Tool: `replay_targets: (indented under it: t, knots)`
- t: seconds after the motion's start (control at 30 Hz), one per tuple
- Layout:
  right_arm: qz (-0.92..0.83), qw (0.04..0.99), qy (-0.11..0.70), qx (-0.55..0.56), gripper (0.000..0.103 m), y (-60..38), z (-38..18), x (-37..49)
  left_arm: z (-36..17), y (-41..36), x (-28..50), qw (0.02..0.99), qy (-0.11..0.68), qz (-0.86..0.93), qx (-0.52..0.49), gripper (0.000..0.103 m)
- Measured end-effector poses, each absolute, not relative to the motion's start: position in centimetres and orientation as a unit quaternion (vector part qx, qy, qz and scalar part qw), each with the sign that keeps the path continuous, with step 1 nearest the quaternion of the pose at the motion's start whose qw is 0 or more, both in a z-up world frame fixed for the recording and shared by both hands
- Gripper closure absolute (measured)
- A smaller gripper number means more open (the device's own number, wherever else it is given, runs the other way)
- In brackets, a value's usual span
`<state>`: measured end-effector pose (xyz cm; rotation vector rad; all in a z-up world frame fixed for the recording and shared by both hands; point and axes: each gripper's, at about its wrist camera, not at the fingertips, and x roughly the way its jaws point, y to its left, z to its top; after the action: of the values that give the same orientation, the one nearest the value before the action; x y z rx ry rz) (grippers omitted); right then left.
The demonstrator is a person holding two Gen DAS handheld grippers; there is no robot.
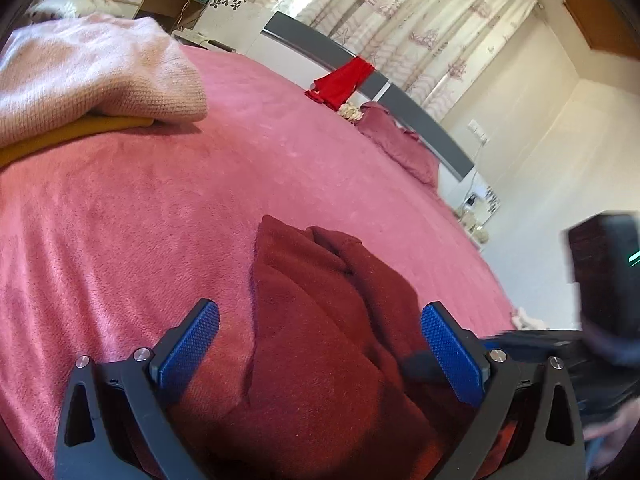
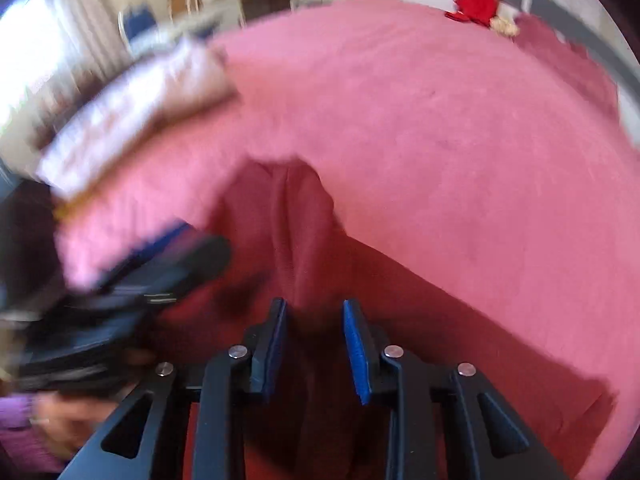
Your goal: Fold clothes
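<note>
A dark maroon fleece garment (image 1: pixel 320 340) lies crumpled on the pink bedspread (image 1: pixel 160 200). My left gripper (image 1: pixel 320 312) is open wide over it, with its blue pads (image 1: pixel 192 344) on either side of the cloth and nothing pinched. In the right wrist view the maroon garment (image 2: pixel 304 216) rises in a ridge into my right gripper (image 2: pixel 314 308). Its pads (image 2: pixel 354 348) stand close together with cloth bunched between them. The left gripper (image 2: pixel 180 256) shows there as a dark blur at the left. The right tool (image 1: pixel 560 344) is a blur at the right edge of the left view.
A folded pale pink knit (image 1: pixel 92 72) lies on a mustard garment (image 1: pixel 80 132) at the bed's far left. A red garment (image 1: pixel 344 80) hangs on the grey headboard (image 1: pixel 420 120), beside a maroon pillow (image 1: pixel 400 144). A hand and purple sleeve (image 2: pixel 24 428) hold the left tool.
</note>
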<state>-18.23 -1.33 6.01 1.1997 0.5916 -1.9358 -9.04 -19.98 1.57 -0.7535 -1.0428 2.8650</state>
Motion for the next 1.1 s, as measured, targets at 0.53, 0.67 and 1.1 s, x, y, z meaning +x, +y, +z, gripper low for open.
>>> replay_targets:
  t: [0.53, 0.67, 1.1]
  knots:
    - [-0.815, 0.397, 0.201, 0.371, 0.071, 0.0, 6.3, -15.6, 1.6, -20.8, -7.0, 0.022, -0.375, 0.903, -0.208, 0.001]
    - [-0.841, 0.393, 0.089, 0.362, 0.072, 3.1, 8.8, -16.7, 1.6, -20.9, -6.3, 0.019, -0.385, 0.901, -0.198, 0.001]
    - [-0.794, 0.395, 0.043, 0.46, 0.058, -8.1, 4.7, -21.7, 1.3, -21.8, -1.3, -0.041, -0.423, 0.89, -0.167, 0.001]
